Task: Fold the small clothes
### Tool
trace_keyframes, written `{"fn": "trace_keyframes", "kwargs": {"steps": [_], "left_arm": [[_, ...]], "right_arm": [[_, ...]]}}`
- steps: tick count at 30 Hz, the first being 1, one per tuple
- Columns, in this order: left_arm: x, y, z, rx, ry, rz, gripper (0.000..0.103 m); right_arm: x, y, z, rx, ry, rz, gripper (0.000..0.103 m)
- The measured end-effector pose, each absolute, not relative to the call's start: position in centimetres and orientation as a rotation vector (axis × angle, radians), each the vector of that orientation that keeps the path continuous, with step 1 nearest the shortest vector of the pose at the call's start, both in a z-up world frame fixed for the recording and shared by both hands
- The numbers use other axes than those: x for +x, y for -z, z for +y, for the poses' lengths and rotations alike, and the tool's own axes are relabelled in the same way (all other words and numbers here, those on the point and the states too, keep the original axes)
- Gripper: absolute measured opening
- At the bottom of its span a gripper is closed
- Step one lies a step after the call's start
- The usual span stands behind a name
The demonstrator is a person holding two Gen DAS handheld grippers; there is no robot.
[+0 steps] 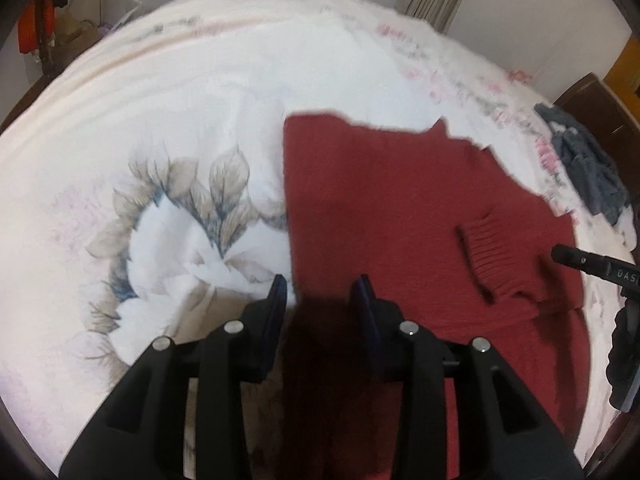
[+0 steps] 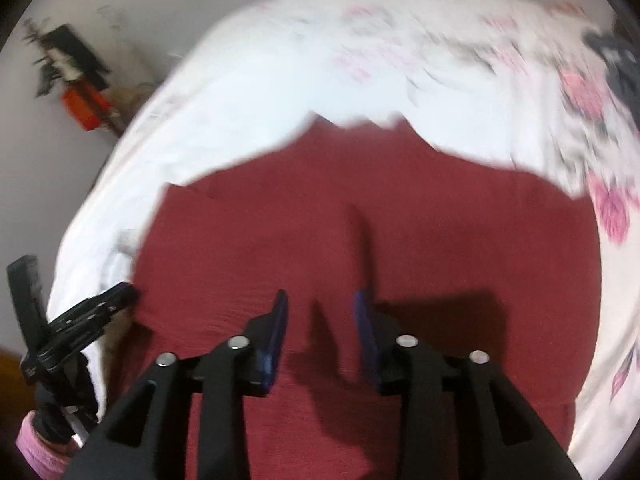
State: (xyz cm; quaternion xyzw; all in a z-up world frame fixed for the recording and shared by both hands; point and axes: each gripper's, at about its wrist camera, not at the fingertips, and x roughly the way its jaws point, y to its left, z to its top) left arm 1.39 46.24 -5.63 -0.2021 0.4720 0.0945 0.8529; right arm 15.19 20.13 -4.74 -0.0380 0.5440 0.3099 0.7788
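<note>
A dark red knit sweater lies spread flat on a bed with a white floral cover. One ribbed cuff is folded in over the body. My left gripper is open just above the sweater's left edge, with nothing clamped between its fingers. In the right wrist view the sweater fills the middle, and my right gripper hovers open over it and holds nothing. A raised crease runs ahead of its fingers. The right gripper's tip shows at the sweater's right side. The left gripper shows at the left edge.
A dark blue-grey garment is bunched near the bed's far right edge, beside brown wooden furniture. A gloved hand with a pink cuff holds the left gripper. Red and dark items stand by the wall past the bed's left side.
</note>
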Motion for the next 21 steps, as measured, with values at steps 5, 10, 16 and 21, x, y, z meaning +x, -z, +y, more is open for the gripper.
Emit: {"fn": "trace_keyframes", "kwargs": {"steps": [5, 10, 16, 21], "left_arm": [[2.4, 4.6, 43.9, -0.404, -0.137, 1.001, 0.037], [2.8, 6.5, 43.1, -0.394, -0.151, 1.041, 0.037], [3.3, 8.3, 42.9, -0.378, -0.166, 1.059, 0.036], [3.1, 8.3, 43.2, -0.388, -0.154, 1.054, 0.036]], "right_arm": [[11.7, 4.9, 25.9, -0.230, -0.803, 1.219, 0.051], [10.6, 7.4, 29.1, -0.338, -0.777, 1.252, 0.057], [11.6, 9.9, 28.8, -0.366, -0.696, 1.274, 0.027], [13.0, 7.0, 24.3, -0.173, -0.736, 1.247, 0.015]]}}
